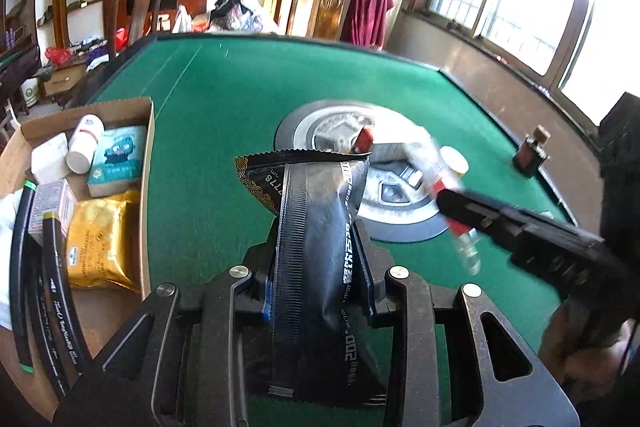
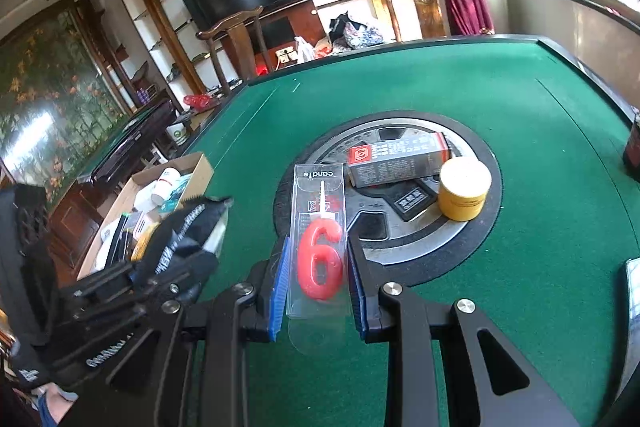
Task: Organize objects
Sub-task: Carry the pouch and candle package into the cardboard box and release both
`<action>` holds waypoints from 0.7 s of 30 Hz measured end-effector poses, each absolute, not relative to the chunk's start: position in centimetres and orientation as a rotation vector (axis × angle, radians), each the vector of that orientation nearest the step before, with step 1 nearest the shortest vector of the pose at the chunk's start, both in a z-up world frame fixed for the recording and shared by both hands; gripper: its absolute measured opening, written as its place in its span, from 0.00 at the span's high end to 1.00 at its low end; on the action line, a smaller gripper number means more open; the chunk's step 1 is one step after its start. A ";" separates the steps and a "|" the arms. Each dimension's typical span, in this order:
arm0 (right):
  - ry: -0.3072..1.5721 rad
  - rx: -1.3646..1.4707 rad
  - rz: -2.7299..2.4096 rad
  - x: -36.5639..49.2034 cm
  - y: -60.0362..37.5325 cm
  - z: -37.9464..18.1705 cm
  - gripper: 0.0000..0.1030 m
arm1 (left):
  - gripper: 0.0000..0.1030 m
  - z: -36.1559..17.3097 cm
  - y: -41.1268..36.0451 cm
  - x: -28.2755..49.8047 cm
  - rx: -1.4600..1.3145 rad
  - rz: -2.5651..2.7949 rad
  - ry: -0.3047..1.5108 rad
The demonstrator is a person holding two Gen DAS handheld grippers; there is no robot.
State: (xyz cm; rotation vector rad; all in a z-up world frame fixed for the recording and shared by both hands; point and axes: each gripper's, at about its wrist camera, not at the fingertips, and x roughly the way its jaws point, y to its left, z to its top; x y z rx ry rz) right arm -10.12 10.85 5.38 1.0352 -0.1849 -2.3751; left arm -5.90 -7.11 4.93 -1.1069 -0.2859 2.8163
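A: What has the left gripper [image 1: 316, 247] got?
B: A black foil pouch [image 1: 312, 227] with a serrated top edge. The fingers are clenched on its lower half and it stands up between them, above the green surface [image 1: 224, 99]

A: And the right gripper [image 2: 318, 267]?
B: Its blue-padded fingers [image 2: 279, 283] grasp a clear candle pack [image 2: 319, 223] with a red number six inside. The pack points away from the camera, toward the round centre plate [image 2: 476, 239] of the surface

A: What lies on that plate?
B: A grey and red carton [image 2: 400, 163] lying flat, and just beside it a yellow jar [image 2: 464, 193] with a pale lid, upright

A: Where is the box?
B: The cardboard box [image 1: 150, 155] sits at the left edge of the surface. In it I see a white bottle [image 1: 84, 143] on its side, a teal packet [image 1: 116, 159], a gold packet [image 1: 100, 235] and a small white carton [image 1: 50, 157]. Black hoses [image 1: 52, 267] curve along its near left side

A: Anything else out?
B: A small dark bottle [image 1: 532, 155] stands near the far right edge, well apart from the rest
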 end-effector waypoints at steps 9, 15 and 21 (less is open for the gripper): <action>-0.164 1.028 -2.353 -8.9 9.0 5.2 0.74 | 0.70 6.8 -9.8 -3.9 -1.018 2.846 -0.421; -0.190 0.992 -2.292 -6.8 6.4 6.0 0.74 | 0.70 8.1 -12.7 -1.8 -0.949 2.888 -0.488; -0.155 0.944 -2.220 -4.3 1.7 6.7 0.74 | 0.70 7.8 -18.3 0.7 -0.924 2.972 -0.606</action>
